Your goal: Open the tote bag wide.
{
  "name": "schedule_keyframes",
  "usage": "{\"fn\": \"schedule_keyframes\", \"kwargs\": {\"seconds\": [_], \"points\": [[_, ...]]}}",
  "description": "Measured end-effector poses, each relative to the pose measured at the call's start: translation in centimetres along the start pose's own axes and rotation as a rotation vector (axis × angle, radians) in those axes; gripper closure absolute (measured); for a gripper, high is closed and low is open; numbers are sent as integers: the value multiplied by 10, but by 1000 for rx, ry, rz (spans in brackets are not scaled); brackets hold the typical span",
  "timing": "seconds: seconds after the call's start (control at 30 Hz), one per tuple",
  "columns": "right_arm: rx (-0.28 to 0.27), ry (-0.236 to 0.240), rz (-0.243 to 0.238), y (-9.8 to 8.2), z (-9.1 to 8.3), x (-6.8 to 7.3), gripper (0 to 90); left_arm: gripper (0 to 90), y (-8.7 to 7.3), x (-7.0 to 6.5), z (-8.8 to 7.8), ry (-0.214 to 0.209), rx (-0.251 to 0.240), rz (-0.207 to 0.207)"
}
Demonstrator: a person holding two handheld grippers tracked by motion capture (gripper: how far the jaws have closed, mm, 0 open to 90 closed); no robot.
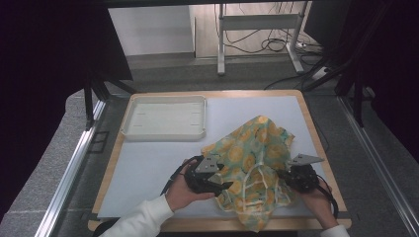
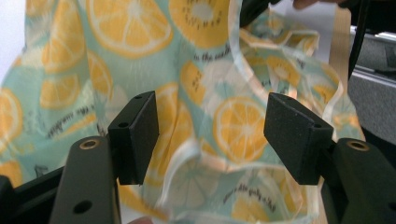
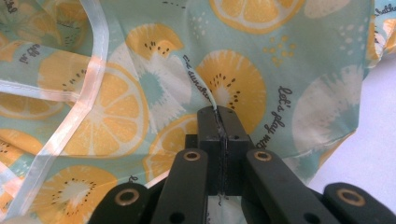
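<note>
The jaws of the right gripper (image 3: 219, 126) are pressed fully together, with a fold of the mint-green fabric garment printed with orange citrus slices (image 3: 140, 84) pinched between the pads. The jaws of the left gripper (image 2: 212, 135) stand wide apart; the cloth lies in the gap between them but is not pressed by either pad.

In the high view, the garment (image 1: 252, 158) is seen crumpled on the near right part of the pale sheet-covered wooden table (image 1: 148, 163), between the left gripper (image 1: 210, 180) and the right gripper (image 1: 296, 177), with its near edge hanging over the table edge.

The material is judged light, thin and limp, probably slightly slippery, and not fragile. The pale ribbon-like binding (image 3: 88, 93) along its edges is judged the firmest place for a hold.

A white rectangular plastic tray (image 1: 165, 132) lies at the far left, well apart.
</note>
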State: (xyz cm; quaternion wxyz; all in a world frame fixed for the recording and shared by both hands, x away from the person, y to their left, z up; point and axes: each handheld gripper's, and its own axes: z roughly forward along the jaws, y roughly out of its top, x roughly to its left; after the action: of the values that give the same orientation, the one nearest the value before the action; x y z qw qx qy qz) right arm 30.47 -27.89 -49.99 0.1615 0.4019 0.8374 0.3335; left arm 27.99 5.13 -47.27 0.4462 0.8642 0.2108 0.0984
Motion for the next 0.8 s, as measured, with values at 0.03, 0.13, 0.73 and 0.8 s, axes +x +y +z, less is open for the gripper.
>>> {"fn": "schedule_keyframes", "kwargs": {"seconds": [0.03, 0.13, 0.73, 0.8], "points": [[0, 1, 1, 0, 0, 0, 886, 360, 3, 0, -4, 5, -18, 5], [0, 4, 7, -1, 0, -2, 886, 362, 10, 0, -14, 6, -58, 6], [9, 4, 10, -3, 2, -1, 886, 269, -2, 6, 54, -92, 204, 20], [9, 4, 11, -3, 2, -1, 886, 282, -6, 8, 59, -96, 223, 8]]}}
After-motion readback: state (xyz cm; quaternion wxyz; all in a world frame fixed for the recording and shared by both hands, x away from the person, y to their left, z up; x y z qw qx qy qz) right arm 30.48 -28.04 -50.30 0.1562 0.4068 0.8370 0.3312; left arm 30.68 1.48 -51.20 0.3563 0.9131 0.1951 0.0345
